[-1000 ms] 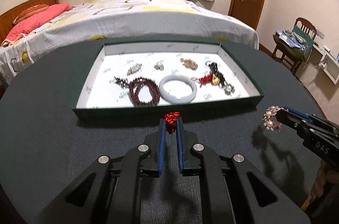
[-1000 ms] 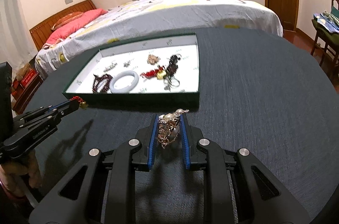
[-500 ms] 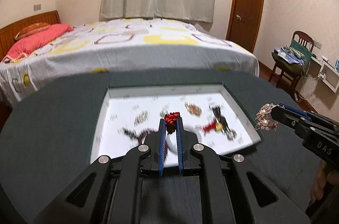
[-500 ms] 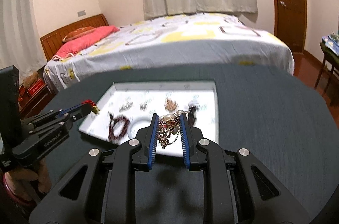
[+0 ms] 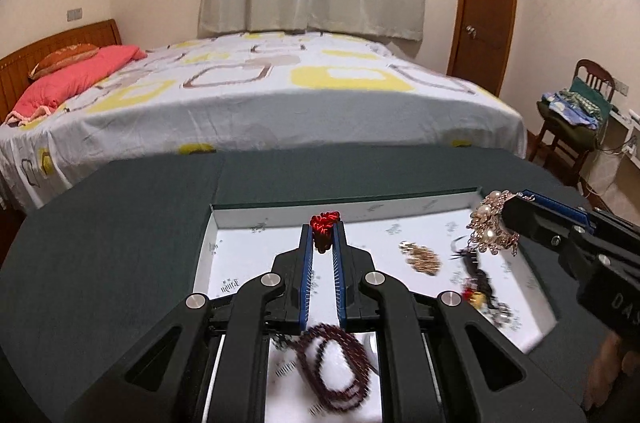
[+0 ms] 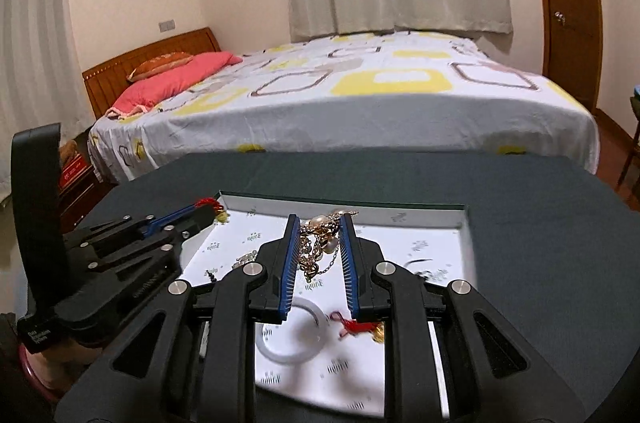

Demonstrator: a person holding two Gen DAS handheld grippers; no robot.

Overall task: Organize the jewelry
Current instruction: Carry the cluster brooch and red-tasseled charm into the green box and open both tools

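My left gripper (image 5: 323, 227) is shut on a red knotted cord ornament (image 5: 325, 223) and hangs over the white-lined jewelry tray (image 5: 280, 219). My right gripper (image 6: 320, 223) is shut on a gold and pearl chain piece (image 6: 320, 235), also above the tray (image 6: 432, 219). Each gripper shows in the other's view: the right one (image 5: 508, 211) with its pearl piece (image 5: 490, 223), the left one (image 6: 208, 205) at the tray's left rim. In the tray lie a dark red bead bracelet (image 5: 340, 363), a white bangle (image 6: 292, 335), a gold cluster (image 5: 420, 257) and a red-and-gold charm (image 6: 360, 327).
The tray sits on a dark green round table (image 5: 120, 243). Beyond the table's far edge stands a bed (image 5: 260, 91) with a pink pillow (image 5: 76, 79). A chair with clothes (image 5: 576, 115) and a wooden door (image 5: 486, 7) are at the right.
Both grippers have moved forward and up from the table in front of the tray to above the tray, each still holding its piece. The tray's contents now lie beneath the fingers.
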